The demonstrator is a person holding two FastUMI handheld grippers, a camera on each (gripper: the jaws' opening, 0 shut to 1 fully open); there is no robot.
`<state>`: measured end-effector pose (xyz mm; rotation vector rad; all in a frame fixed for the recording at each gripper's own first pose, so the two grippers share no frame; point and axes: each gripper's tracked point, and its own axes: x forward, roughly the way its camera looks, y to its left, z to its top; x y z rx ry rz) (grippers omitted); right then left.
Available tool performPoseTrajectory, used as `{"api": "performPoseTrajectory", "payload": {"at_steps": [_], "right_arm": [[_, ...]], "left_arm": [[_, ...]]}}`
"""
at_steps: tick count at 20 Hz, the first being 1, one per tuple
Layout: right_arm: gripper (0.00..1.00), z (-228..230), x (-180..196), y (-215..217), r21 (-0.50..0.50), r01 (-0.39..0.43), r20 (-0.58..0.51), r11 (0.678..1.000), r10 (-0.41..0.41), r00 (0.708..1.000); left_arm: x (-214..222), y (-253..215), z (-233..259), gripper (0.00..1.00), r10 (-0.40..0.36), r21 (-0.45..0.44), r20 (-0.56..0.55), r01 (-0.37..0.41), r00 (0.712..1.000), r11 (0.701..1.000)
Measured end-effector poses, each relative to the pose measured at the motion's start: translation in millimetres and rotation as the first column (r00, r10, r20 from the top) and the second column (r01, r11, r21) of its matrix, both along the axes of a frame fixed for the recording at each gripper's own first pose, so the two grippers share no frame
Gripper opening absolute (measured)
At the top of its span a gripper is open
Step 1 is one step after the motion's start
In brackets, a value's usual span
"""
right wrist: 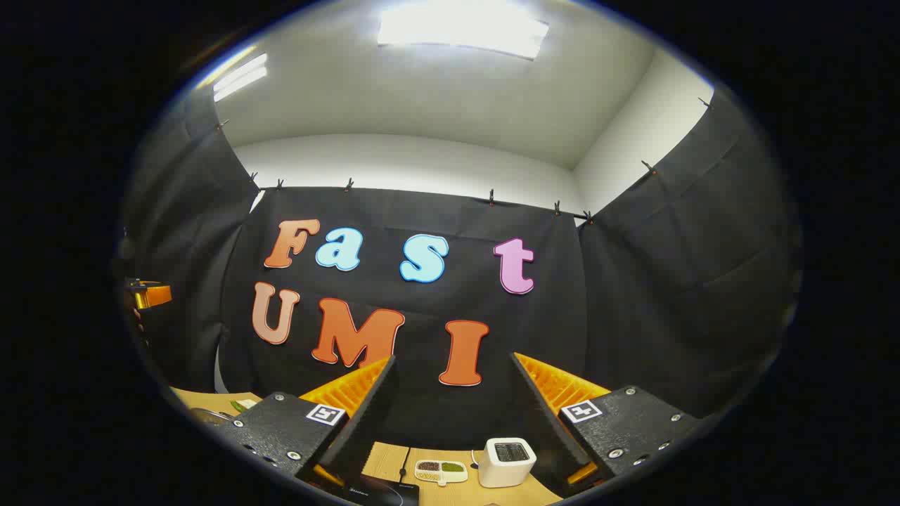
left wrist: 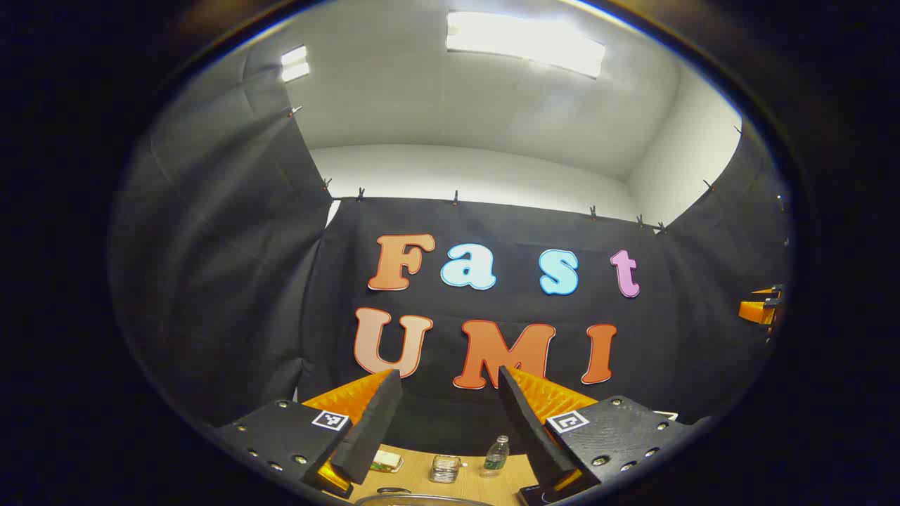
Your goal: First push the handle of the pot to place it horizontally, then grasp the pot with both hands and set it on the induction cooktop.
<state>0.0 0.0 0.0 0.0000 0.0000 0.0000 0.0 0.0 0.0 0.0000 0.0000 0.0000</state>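
Wooden table [left wrist: 422, 478] shows low down in the left gripper view, far under the left gripper [left wrist: 450, 414]. Its two fingers stand wide apart and hold nothing. Between them, going left to right, sit a small flat packet [left wrist: 386, 460], a little clear box [left wrist: 444, 468] and a small bottle [left wrist: 496, 454]. At the very bottom is a curved metal rim [left wrist: 415, 498]. It may be the pot, but so little of it shows that I cannot be sure. A dark slab corner [left wrist: 541, 496] peeks out under the right finger. Far off at the right edge is the other gripper.

In the right gripper view, the right gripper [right wrist: 453, 407] is also spread open and holds nothing. Going left to right between its fingers are a dark flat slab [right wrist: 383, 490], likely the induction cooktop, then a small tray with two wells [right wrist: 441, 471], then a white toaster [right wrist: 508, 460].

Both grippers point up at the wall, high over the table. I think the first step, pushing the handle, has not begun. The next move needs a gripper to tip down and go low toward that metal rim, so the handle comes into sight.
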Motion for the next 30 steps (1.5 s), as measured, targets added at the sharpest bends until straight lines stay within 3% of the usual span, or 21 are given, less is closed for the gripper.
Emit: {"api": "performPoseTrajectory", "payload": {"at_steps": [4, 10, 16, 20, 27, 30], "right_arm": [[0.96, 2, -3, 3, -0.008, -0.008, 0.018, 1.000, 0.009, 1.000], [0.95, 4, -7, -1, -0.012, -0.004, 0.027, 1.000, 0.004, 1.000], [0.95, 6, -10, -7, -0.009, 0.008, 0.051, 1.000, -0.007, 0.999], [0.95, 4, -9, -5, -0.005, -0.003, 0.048, 1.000, 0.004, 0.999], [0.95, -7, -11, -5, -0.016, -0.014, 0.035, 1.000, 0.014, 0.999], [0.95, -10, -13, -4, -0.011, -0.014, 0.048, 1.000, 0.014, 0.999]], "left_arm": [[-2, 1, -3, 0.85, 0.012, -0.007, 0.006, -0.012, 1.000, 1.000], [-8, -12, 10, 0.86, -0.056, -0.076, 0.063, 0.060, 0.996, 0.995], [-13, -8, 15, 0.86, -0.014, -0.042, 0.098, 0.018, 0.995, 0.999], [-12, -11, 5, 0.86, -0.012, -0.027, 0.061, 0.014, 0.998, 1.000], [-7, -29, -25, 0.85, -0.087, -0.023, -0.050, 0.086, 0.995, 0.996], [-7, -37, -46, 0.85, -0.119, 0.028, -0.113, 0.122, 0.986, 0.992]]}}
